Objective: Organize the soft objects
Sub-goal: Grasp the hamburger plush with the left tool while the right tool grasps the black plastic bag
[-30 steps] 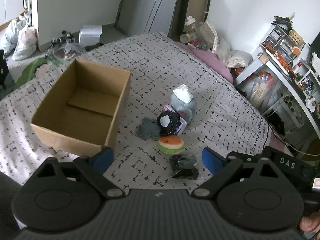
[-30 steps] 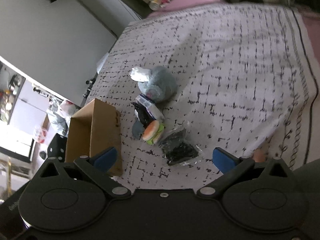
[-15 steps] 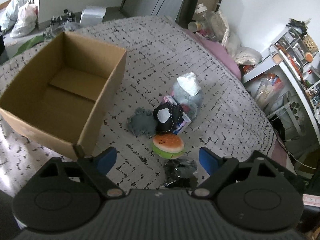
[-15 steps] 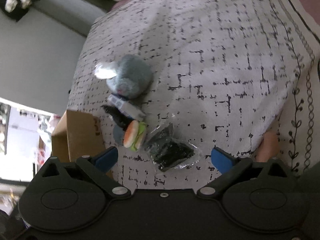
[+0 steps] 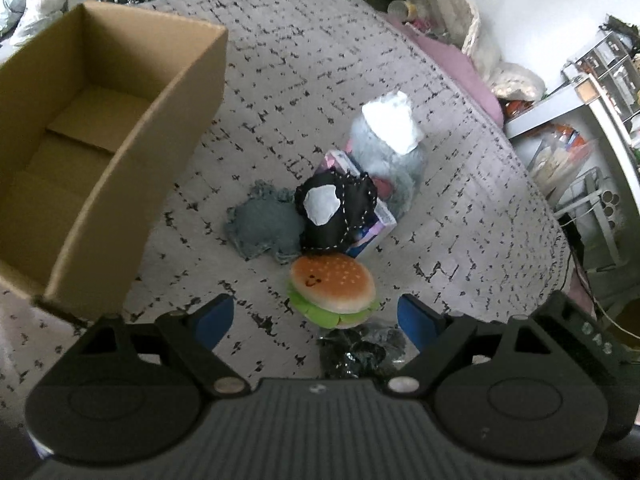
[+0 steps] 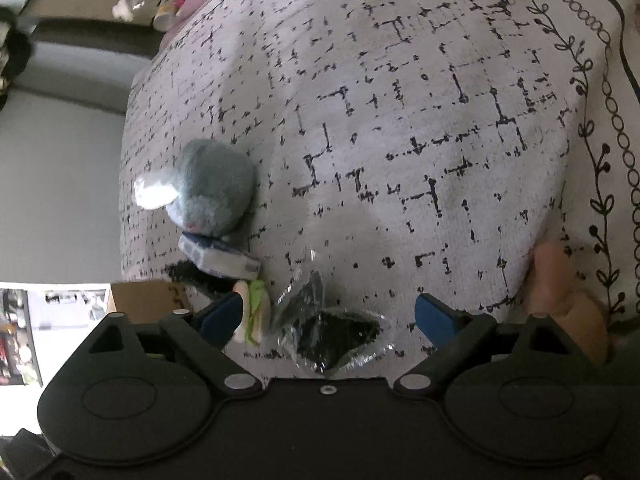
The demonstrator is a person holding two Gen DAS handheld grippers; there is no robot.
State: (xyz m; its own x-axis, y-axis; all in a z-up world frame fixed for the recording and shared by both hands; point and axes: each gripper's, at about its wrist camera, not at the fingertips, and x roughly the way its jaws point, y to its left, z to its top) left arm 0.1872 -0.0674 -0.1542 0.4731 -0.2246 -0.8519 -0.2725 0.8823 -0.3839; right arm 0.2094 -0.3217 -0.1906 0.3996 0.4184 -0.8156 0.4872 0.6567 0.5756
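On the patterned bedspread (image 5: pixel 328 60) lies a small pile. It holds a burger plush (image 5: pixel 332 286), a black pouch with a white patch (image 5: pixel 336 210), a grey knitted cloth (image 5: pixel 266 226), a fluffy grey plush (image 5: pixel 388 148) and a small printed box (image 5: pixel 374 228). My left gripper (image 5: pixel 314 320) hovers open just short of the burger, touching nothing. My right gripper (image 6: pixel 328 316) is closing, its jaws still wide. A black item in a clear bag (image 6: pixel 332 332) lies between its fingers, untouched, with the burger plush (image 6: pixel 254 312) by the left finger.
An open cardboard box (image 5: pixel 132 168) with nothing in it stands left of the pile. A pink pillow (image 5: pixel 452 60) and cluttered shelves (image 5: pixel 592 92) line the bed's far right side. A hand (image 6: pixel 560 292) rests on the cover beside my right gripper.
Both grippers have sunk toward the pile, so the toys look larger. The right view has rolled, and its jaws have narrowed a little.
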